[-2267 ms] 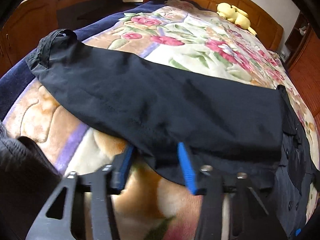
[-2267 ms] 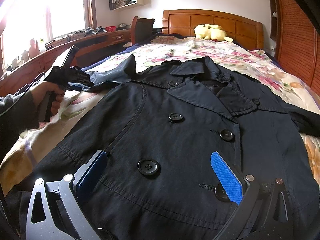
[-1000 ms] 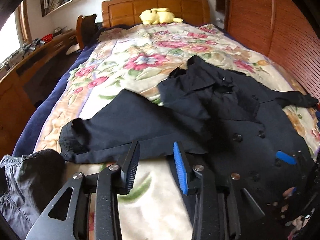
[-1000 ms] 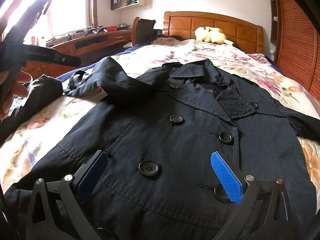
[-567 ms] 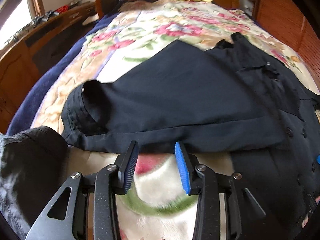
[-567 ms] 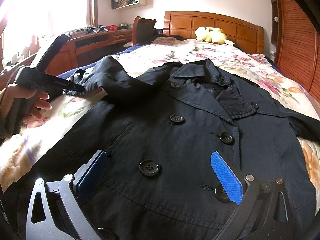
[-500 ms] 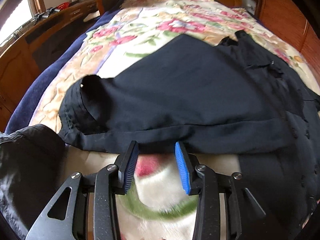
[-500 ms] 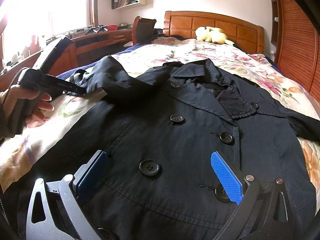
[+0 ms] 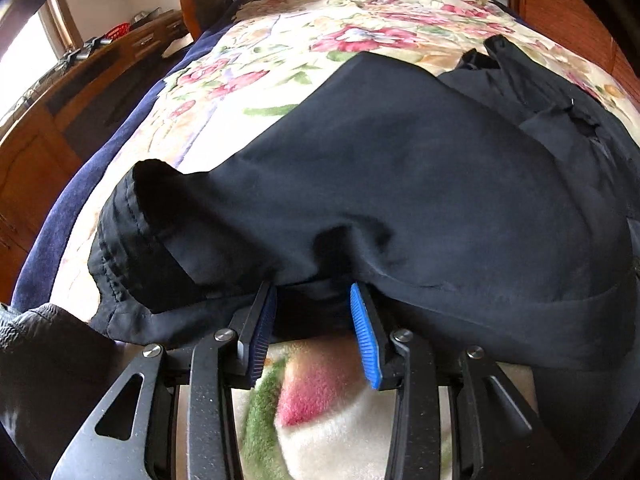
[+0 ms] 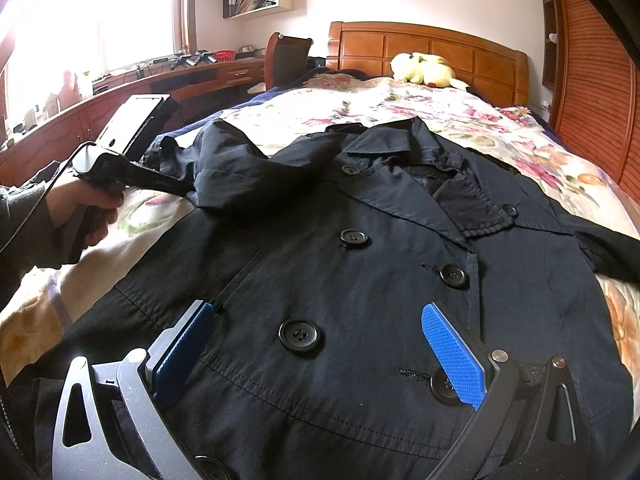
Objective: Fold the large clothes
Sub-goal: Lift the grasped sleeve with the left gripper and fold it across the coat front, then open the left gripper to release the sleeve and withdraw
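Left wrist view: we're on the sleeve step. Left tool [image 9: 312, 320] sits at the near edge of the coat's sleeve [image 9: 360, 200], which lies spread on the floral bed [image 9: 360, 40]. Its jaws are closing with the sleeve hem between them; pads not yet pressing that we can see. Next we judge: finish the pinch, then carry the sleeve toward the coat's front.

Right wrist view: right tool [image 10: 316, 356] is spread wide, resting on the coat [image 10: 360, 280] front around a button, gripping nothing. The coat lies flat on the bed, collar toward the headboard [image 10: 424, 48].

No containers in either view.
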Demonstrator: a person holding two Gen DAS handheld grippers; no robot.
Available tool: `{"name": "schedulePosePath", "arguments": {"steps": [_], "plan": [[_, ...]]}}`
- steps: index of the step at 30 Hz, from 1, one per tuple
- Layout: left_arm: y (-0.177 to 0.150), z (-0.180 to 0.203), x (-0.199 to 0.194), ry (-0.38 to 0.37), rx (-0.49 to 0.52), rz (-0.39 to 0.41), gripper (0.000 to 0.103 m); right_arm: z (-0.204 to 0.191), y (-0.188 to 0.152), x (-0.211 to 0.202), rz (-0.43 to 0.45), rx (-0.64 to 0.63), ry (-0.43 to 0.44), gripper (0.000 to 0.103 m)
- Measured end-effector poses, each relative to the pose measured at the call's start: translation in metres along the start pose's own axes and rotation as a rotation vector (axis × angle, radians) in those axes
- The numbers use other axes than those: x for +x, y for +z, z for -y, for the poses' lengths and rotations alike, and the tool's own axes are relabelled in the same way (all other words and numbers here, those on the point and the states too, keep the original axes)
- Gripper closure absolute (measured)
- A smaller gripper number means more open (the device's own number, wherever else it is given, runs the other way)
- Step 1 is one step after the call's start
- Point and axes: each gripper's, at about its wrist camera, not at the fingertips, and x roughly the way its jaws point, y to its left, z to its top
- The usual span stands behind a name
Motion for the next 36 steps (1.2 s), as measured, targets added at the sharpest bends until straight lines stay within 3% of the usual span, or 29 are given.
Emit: {"name": "schedulePosePath", "arguments": {"steps": [4,8,15,21,25,28,36], "plan": [[0.002,-0.005,-0.004,-0.024,-0.02,-0.017,0.093,0.0,0.0,0.0,0.001,0.0,0.0,0.0],[0.008,0.005,-0.031,-0.001,-0.011,0.031,0.099,0.001,0.0,0.0,0.001,0.006,0.003,0.0],[0.023,0.057,-0.121,-0.08,0.064,0.199,0.099,0.01,0.001,-0.004,-0.003,0.042,0.02,0.0],[0.027,0.114,-0.168,-0.142,0.156,0.275,0.099,0.028,0.0,-0.023,-0.008,0.039,-0.019,0.0],[0.014,0.139,-0.181,-0.16,0.195,0.275,0.099,0.046,0.001,-0.039,0.008,0.057,-0.065,0.0],[0.006,0.141,-0.191,-0.215,0.186,0.249,0.099,0.057,0.003,-0.046,0.021,0.086,-0.088,0.0],[-0.037,0.142,-0.232,-0.277,0.173,0.238,0.077,0.069,-0.001,-0.046,0.011,0.138,-0.129,0.0]]}}
